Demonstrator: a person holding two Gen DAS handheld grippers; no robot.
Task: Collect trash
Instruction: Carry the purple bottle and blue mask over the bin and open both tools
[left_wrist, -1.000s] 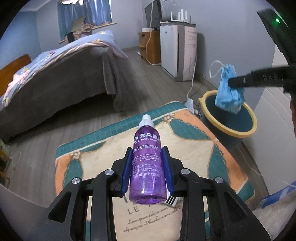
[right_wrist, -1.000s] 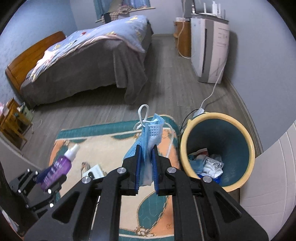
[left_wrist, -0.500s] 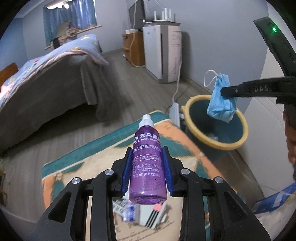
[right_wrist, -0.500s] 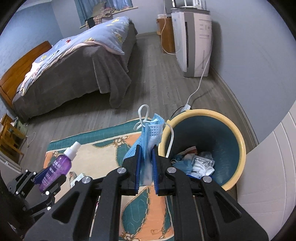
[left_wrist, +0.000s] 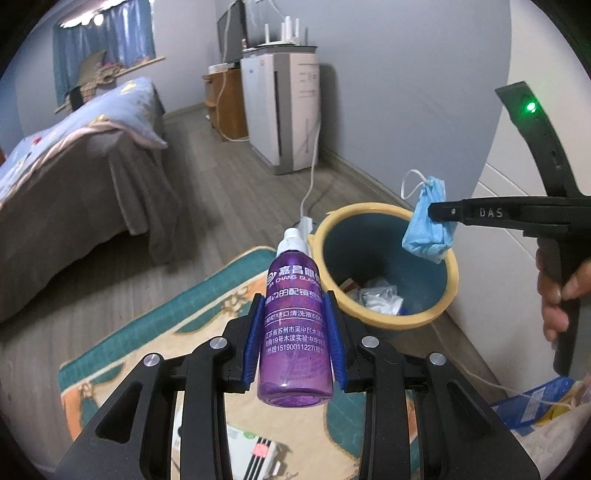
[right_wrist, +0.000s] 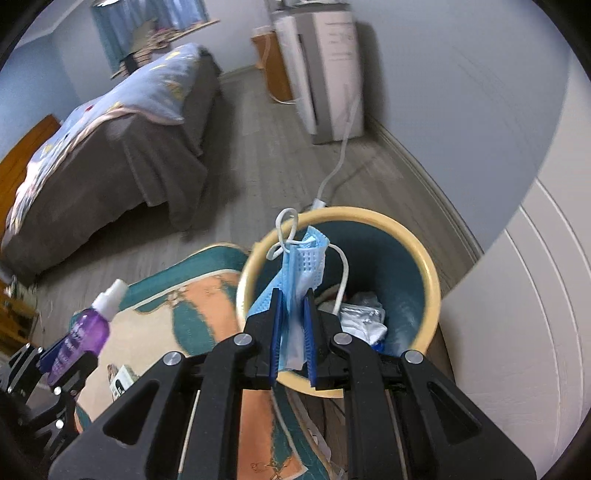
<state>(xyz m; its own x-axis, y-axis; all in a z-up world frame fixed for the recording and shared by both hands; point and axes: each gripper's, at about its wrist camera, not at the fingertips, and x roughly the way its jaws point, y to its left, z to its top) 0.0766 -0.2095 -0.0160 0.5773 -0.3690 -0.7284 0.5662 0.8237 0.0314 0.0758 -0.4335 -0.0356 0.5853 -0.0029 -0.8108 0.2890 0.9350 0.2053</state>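
While your left gripper (left_wrist: 294, 341) pinches a purple bottle (left_wrist: 294, 332) by its sides, your right gripper (right_wrist: 292, 332) hangs a blue mask (right_wrist: 299, 284) over the bin (right_wrist: 430, 284). The left jaws are closed partway, their blue pads pressed flat against the bottle's label, with the white cap pointing away from you and the base toward the camera. The bottle is in the air above the rug (left_wrist: 184, 317), just short of the bin's near rim in the left view.

Your right jaws are nearly closed, with only the crumpled mask between them. Its white ear loops (right_wrist: 286, 236) curl up past the tips, and one strap trails down toward the inside of the bin. From the left camera the mask dangles from the right gripper's tips above the far side of the bin's mouth, clear of the rim. Your right hand (left_wrist: 561, 295) grips the handle at the right edge of that view.

The bin, yellow-rimmed and teal inside, stands on the floor between the rug's corner and a white panel (right_wrist: 517, 314), and already holds crumpled wrappers and paper (right_wrist: 364, 321). More litter, a small printed box (right_wrist: 120, 382) among it, lies on the rug below your left gripper. A bed (left_wrist: 74, 177) stands well apart across the room.
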